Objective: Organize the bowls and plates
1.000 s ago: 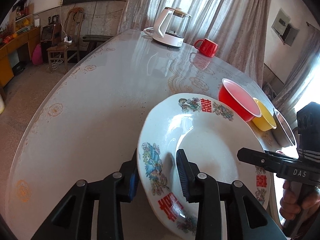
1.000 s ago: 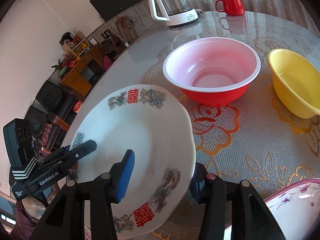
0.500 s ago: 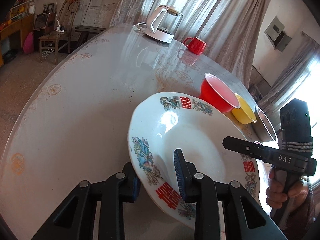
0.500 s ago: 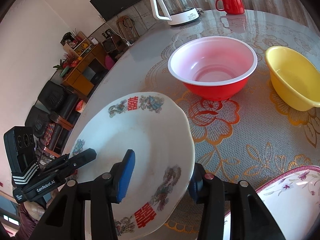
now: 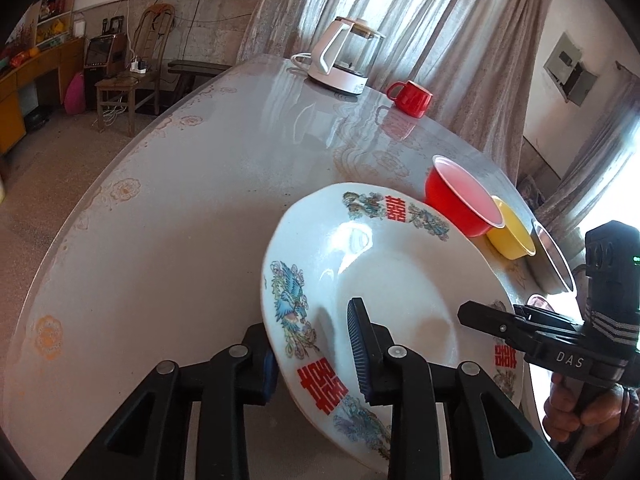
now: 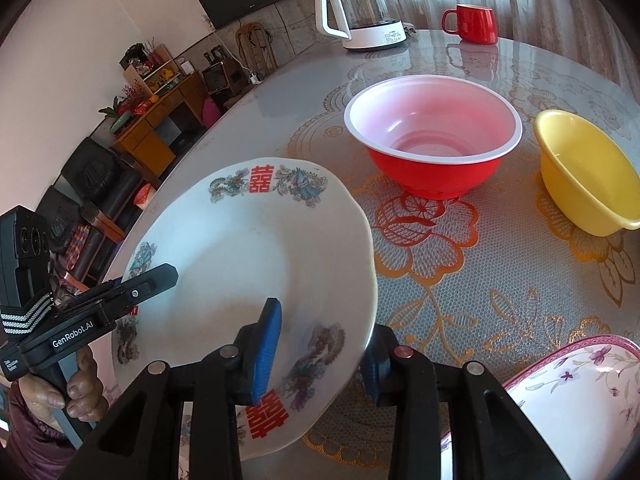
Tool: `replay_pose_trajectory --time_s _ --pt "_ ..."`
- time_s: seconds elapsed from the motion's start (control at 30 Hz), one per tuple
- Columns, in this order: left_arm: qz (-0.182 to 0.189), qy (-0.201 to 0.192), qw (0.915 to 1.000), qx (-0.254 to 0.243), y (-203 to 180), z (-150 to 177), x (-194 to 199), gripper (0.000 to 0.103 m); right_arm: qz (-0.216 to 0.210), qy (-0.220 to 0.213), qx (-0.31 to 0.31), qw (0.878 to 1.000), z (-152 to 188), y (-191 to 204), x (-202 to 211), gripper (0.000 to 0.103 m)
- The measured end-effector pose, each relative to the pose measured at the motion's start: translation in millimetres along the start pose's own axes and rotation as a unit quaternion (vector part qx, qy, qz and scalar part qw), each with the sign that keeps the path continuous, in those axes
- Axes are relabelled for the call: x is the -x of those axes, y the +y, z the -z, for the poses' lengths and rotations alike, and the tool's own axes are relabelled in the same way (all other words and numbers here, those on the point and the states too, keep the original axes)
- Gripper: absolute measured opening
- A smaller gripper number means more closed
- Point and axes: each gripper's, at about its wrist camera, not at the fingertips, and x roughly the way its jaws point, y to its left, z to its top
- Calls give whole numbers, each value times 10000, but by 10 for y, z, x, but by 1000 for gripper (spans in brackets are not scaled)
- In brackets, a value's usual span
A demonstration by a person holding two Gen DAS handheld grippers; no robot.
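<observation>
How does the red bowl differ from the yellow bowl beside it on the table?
The red bowl is red outside and pale pink-white inside; the yellow bowl is yellow all over. The red bowl looks wider and stands nearer the kettle; the yellow bowl stands to its right in the right wrist view. Both stand upright, empty, on the table.
</observation>
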Motion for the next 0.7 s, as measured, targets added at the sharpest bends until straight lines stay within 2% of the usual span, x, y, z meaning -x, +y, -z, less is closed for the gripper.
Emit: replay_pose_trajectory --time_s 0.17,0.37,0.7 --pt "240 -27 9996 -126 -79 12 142 30 -211 -225 -66 9995 16 4 139 28" --pt "218 -20 9995 -212 -109 81 183 31 -153 -174 -50 9997 74 12 161 28" --pt "172 -203 9991 -343 -206 177 351 31 -205 -391 -8 9990 181 54 298 28"
